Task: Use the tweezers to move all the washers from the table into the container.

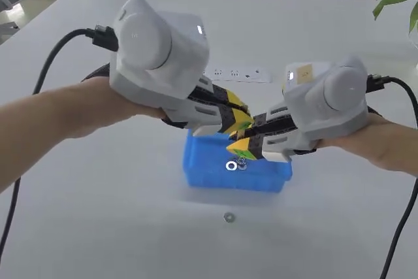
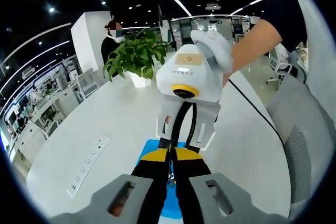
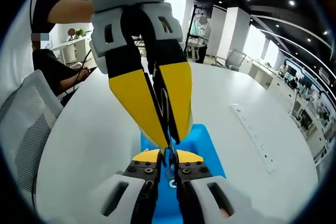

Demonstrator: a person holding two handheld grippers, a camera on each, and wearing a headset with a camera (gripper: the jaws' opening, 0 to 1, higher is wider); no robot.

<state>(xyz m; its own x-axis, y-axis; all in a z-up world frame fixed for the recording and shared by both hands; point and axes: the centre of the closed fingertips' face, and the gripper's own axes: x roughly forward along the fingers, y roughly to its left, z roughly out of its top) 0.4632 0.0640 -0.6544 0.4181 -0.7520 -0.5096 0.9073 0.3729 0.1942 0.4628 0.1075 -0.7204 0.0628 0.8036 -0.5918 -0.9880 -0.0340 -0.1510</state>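
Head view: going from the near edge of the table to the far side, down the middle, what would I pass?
A small silver metal washer lying loose on the white table → blue rectangular plastic container → flat white power strip.

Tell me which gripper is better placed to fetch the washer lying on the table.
Probably the right gripper: its tips hang lower, nearer the washer in front of the blue container. The left gripper sits higher. Both clamp tweezers.
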